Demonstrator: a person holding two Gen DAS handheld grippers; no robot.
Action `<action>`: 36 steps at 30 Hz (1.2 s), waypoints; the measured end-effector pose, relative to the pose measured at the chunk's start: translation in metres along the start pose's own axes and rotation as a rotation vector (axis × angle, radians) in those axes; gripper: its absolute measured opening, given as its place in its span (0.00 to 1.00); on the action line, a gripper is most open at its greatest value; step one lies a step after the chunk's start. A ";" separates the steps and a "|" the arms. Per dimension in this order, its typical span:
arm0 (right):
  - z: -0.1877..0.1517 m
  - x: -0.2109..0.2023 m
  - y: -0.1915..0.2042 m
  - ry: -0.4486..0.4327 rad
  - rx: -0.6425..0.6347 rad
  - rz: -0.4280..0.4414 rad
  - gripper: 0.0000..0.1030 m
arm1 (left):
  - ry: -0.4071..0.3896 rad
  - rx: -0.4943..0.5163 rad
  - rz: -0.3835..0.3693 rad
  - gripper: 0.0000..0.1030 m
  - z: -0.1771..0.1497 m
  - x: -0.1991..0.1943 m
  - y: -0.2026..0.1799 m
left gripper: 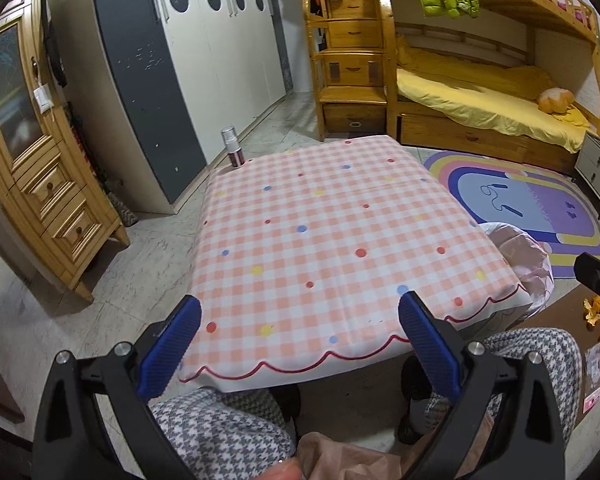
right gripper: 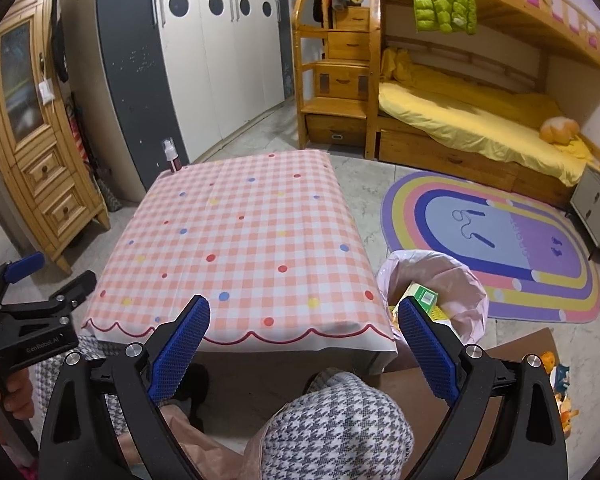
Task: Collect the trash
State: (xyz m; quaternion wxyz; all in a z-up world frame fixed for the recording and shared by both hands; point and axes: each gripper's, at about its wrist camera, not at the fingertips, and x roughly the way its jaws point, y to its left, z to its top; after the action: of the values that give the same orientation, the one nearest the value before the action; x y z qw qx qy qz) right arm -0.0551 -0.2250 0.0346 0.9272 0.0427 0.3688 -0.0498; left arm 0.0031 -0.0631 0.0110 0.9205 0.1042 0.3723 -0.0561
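Note:
A bin lined with a pink bag stands on the floor by the table's right front corner. Inside it lie a green box and some yellow scraps. The bin's rim also shows past the table edge in the left wrist view. Orange peels lie on brown cardboard to the right. My right gripper hangs open and empty over the table's front edge. My left gripper is also open and empty there, and it shows at the left.
The table with a pink checked cloth carries only a spray bottle at its far left corner. A person's knees in houndstooth trousers sit below the grippers. A rainbow rug, a bunk bed and wardrobes lie beyond.

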 end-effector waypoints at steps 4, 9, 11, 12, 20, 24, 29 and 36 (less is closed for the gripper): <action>0.000 0.000 0.008 0.004 -0.015 0.002 0.91 | 0.011 -0.028 0.017 0.93 -0.006 0.001 0.013; 0.000 0.001 0.015 0.004 -0.028 0.004 0.91 | 0.021 -0.048 0.018 0.93 -0.006 0.002 0.020; -0.001 0.001 0.016 0.005 -0.028 0.002 0.91 | 0.020 -0.047 0.017 0.93 -0.006 0.002 0.020; -0.001 0.000 0.016 0.005 -0.026 0.001 0.91 | 0.020 -0.047 0.016 0.93 -0.007 0.002 0.020; -0.002 0.000 0.012 0.005 -0.017 -0.003 0.91 | 0.025 -0.043 0.007 0.93 -0.006 0.004 0.017; -0.002 0.000 0.010 0.006 -0.011 -0.006 0.91 | 0.032 -0.042 0.007 0.93 -0.006 0.006 0.016; -0.002 -0.001 0.009 0.006 -0.005 -0.011 0.91 | 0.038 -0.035 0.009 0.93 -0.006 0.008 0.013; -0.001 -0.002 0.008 0.004 -0.001 -0.013 0.91 | 0.043 -0.039 0.010 0.93 -0.006 0.011 0.014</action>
State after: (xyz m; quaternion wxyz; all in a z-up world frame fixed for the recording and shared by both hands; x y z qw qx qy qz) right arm -0.0565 -0.2168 0.0352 0.9262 0.0401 0.3708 -0.0554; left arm 0.0095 -0.0483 0.0018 0.9144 0.0894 0.3926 -0.0417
